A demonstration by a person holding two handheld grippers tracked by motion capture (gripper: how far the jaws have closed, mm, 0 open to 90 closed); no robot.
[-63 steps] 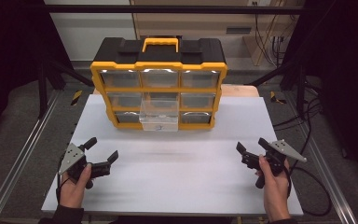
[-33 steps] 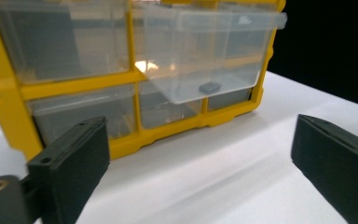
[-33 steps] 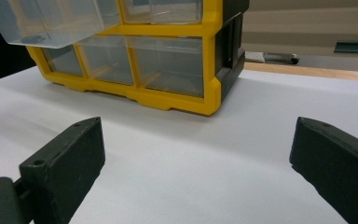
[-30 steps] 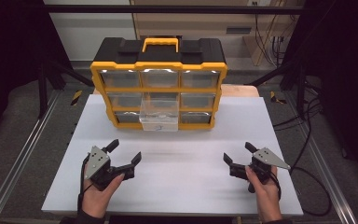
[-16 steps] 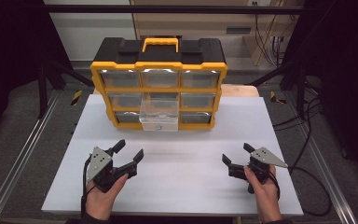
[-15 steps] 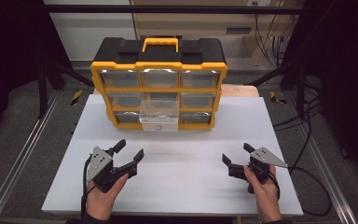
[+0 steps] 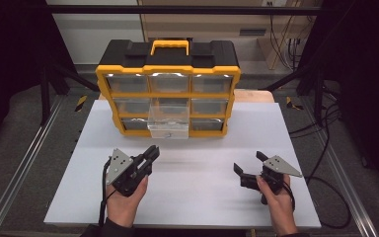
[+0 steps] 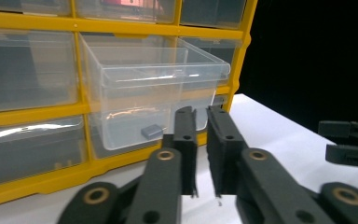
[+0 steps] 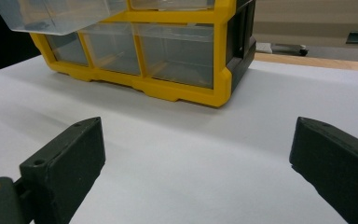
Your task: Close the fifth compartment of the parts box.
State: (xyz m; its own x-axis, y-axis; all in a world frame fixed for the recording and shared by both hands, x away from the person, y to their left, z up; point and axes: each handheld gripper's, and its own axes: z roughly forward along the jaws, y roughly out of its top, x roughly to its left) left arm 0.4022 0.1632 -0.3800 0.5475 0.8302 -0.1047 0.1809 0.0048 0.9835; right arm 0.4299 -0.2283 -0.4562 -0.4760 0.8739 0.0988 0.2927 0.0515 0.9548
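Observation:
A yellow and black drawer cabinet (image 7: 168, 94) stands at the back of the white tabletop (image 7: 197, 202). Its middle clear drawer (image 7: 168, 123) is pulled out, and in the left gripper view a small grey piece (image 8: 151, 131) lies inside that drawer (image 8: 154, 88). My left gripper (image 7: 153, 153) (image 8: 201, 116) points at the drawer from a short way off. Its jaws have just been closing and now stand almost together with nothing between them. My right gripper (image 7: 249, 165) (image 9: 191, 158) rests at the front right, open and empty, facing the cabinet's right corner (image 9: 214, 88).
Cables (image 7: 325, 143) trail off the table's right side beside a metal rail (image 7: 348, 187). Another rail (image 7: 24, 168) runs along the left. A wooden bench edge (image 7: 254, 94) shows behind the cabinet. The right gripper (image 8: 349, 142) appears far right in the left gripper view.
The left gripper has moved forward and right toward the pulled-out drawer, and its jaws have gone from wide apart to nearly together. The right gripper has stayed put.

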